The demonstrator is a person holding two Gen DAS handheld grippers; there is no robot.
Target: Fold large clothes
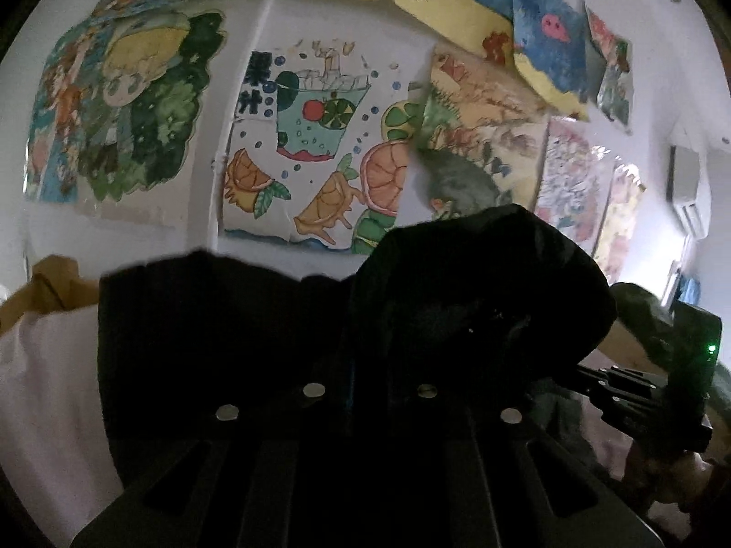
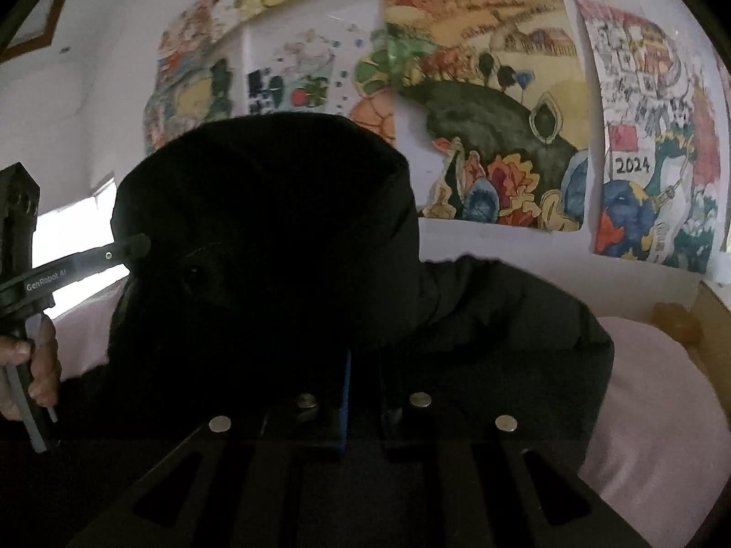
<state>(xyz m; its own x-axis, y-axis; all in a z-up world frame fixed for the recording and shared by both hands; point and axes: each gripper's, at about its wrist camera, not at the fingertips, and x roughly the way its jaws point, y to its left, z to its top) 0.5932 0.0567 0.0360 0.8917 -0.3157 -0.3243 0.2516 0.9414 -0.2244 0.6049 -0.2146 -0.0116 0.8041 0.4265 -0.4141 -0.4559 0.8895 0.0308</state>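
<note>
Black clothing (image 1: 479,283) fills the lower middle of both my views, held up off the pink bedding (image 1: 41,388) with the wall of drawings (image 1: 310,146) behind it. Through my left camera the cloth bunches into a dark mound just ahead of my left gripper (image 1: 370,365), draped over the fingers so that I see only their bases and a thin blue strip between them. The fingers sit close together with the fabric pinched in the narrow gap, so I am clenched on the clothing there. Off to the right edge of that view my right gripper (image 1: 639,392) shows from the side, its body dark with a small green light, and more dark fabric hangs over it.

Through my right camera the same clothing (image 2: 274,237) rises as a big rounded hump directly over my right gripper (image 2: 365,379), with a sleeve-like fold trailing to the right across the pink bedding (image 2: 662,388). Again the fingers are nearly together, a blue pad edge showing between them, and the cloth is clamped in that gap. At the left edge I see my left gripper (image 2: 91,260) side on, its tip buried in the fabric, and my left hand (image 2: 36,365) wrapped round its handle. A painting marked 2024 (image 2: 648,160) hangs on the wall to the right.
</note>
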